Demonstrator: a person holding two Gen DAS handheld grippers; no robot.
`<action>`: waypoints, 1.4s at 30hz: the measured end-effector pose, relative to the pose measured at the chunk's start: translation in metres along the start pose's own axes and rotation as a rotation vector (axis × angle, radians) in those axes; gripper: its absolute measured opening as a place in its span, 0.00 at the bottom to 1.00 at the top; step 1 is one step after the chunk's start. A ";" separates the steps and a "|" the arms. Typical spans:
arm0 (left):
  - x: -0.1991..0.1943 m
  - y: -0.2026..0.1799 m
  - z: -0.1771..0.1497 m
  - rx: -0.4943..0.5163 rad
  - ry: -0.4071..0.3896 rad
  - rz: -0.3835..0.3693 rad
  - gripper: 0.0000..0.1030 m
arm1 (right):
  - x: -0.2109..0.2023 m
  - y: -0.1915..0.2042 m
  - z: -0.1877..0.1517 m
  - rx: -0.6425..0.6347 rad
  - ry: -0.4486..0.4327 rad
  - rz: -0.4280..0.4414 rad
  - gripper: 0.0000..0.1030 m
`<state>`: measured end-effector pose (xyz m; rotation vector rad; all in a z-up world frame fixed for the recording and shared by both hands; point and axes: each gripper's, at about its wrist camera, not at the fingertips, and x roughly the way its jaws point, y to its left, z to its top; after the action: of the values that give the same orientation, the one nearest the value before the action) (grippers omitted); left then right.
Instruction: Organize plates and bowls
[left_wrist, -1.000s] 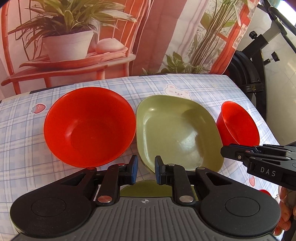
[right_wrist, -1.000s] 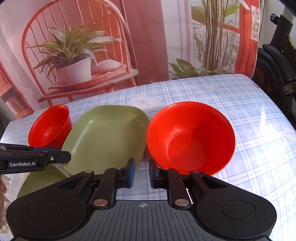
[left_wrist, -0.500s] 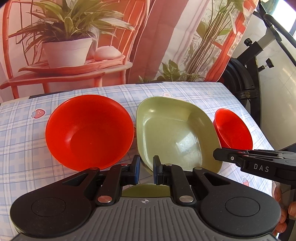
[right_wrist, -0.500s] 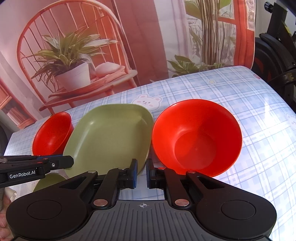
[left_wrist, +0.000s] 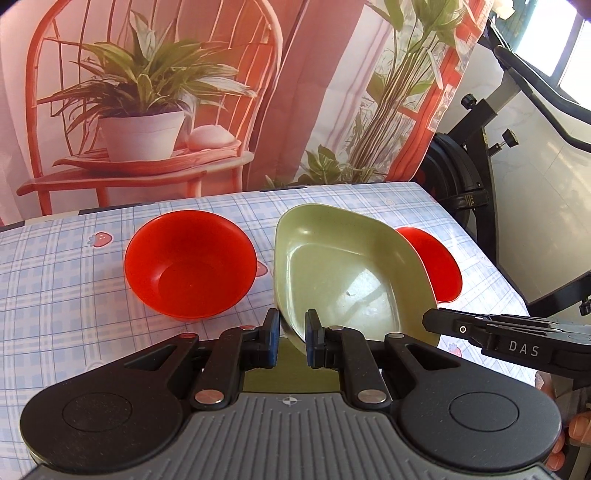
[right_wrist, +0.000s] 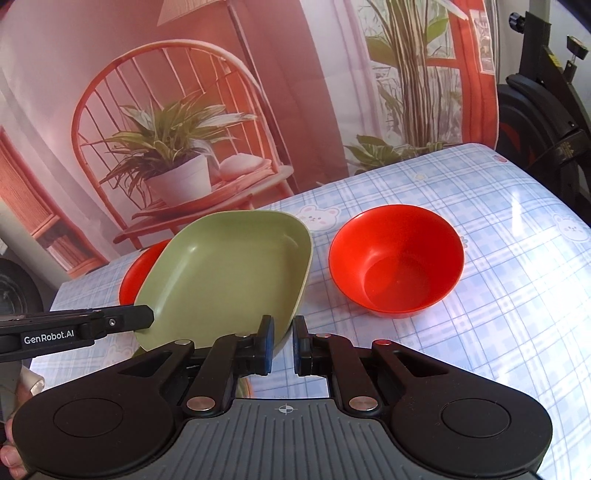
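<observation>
A green square plate (left_wrist: 347, 269) is lifted and tilted above the table; my left gripper (left_wrist: 290, 341) is shut on its near rim. The same plate (right_wrist: 229, 273) shows in the right wrist view, where my right gripper (right_wrist: 282, 347) is shut on its near right rim. A large red bowl (left_wrist: 190, 264) sits on the table left of the plate, also in the right wrist view (right_wrist: 397, 258). A smaller red bowl (left_wrist: 436, 266) sits behind the plate, partly hidden (right_wrist: 138, 273). A second green plate (left_wrist: 291, 376) lies under the grippers, mostly hidden.
The table has a blue checked cloth (left_wrist: 62, 295) with strawberry and bear prints. A printed backdrop of a chair and plants (left_wrist: 147, 110) hangs behind. An exercise bike (left_wrist: 480, 177) stands off the table's edge (right_wrist: 554, 103).
Both grippers have risen and pulled back with the green plate, which has left the table and tilted up. The bowls have not moved.
</observation>
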<state>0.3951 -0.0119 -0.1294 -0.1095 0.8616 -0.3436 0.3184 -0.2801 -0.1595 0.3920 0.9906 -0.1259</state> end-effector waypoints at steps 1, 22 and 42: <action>-0.005 0.000 -0.002 0.005 -0.003 -0.004 0.15 | -0.004 0.003 -0.003 0.005 -0.002 0.004 0.09; -0.046 0.025 -0.061 0.012 0.041 0.031 0.15 | -0.034 0.043 -0.078 0.049 0.034 0.064 0.11; -0.035 0.027 -0.084 0.001 0.065 0.068 0.15 | -0.021 0.046 -0.099 0.036 0.081 0.033 0.11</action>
<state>0.3169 0.0286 -0.1651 -0.0685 0.9271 -0.2845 0.2411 -0.2020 -0.1777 0.4492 1.0626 -0.0982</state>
